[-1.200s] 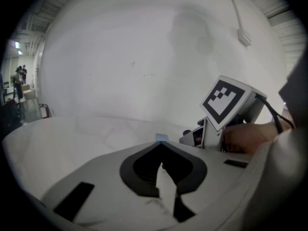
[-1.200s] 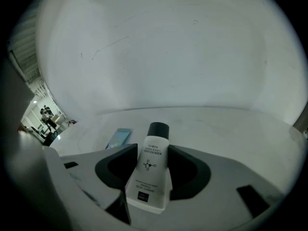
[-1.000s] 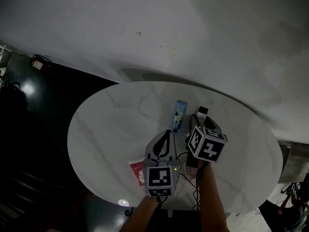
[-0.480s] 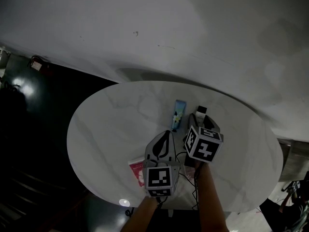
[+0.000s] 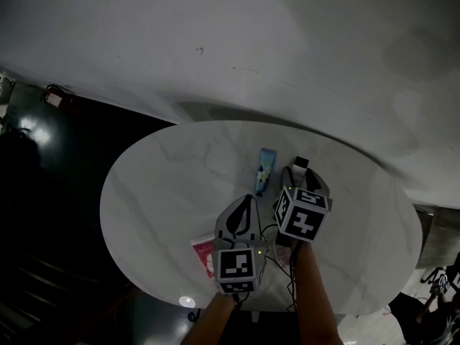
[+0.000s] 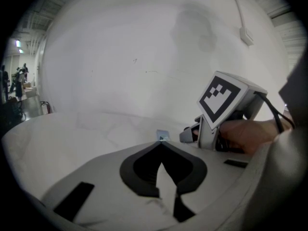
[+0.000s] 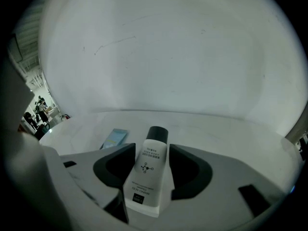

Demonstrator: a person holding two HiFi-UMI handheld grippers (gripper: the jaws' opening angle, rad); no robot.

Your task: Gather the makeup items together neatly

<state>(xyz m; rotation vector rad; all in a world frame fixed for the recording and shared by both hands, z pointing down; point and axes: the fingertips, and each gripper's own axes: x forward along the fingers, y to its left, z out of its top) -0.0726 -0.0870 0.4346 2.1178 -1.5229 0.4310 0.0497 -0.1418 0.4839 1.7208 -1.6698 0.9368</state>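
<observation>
- Head view: two arms reach in from the near edge of the round white table [image 5: 158, 185], each holding a gripper.
- The left gripper [image 6: 161, 141] is shut tight with nothing in it. A red packet [image 5: 203, 254] lies just left of its back end.
- The right gripper [image 7: 151, 147] tips down more. Its jaws have just been opening, and a white tube [image 7: 149, 177] with a black cap lies loose between them.
- The tube's print is too small to read.
- A blue tube [image 5: 266, 169] lies just past the left gripper's tip.

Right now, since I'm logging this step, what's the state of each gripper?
Left gripper: closed, holding nothing.
Right gripper: open, fingers just opening wider; the white plastic tube with a black cap lies loose between them.
</observation>
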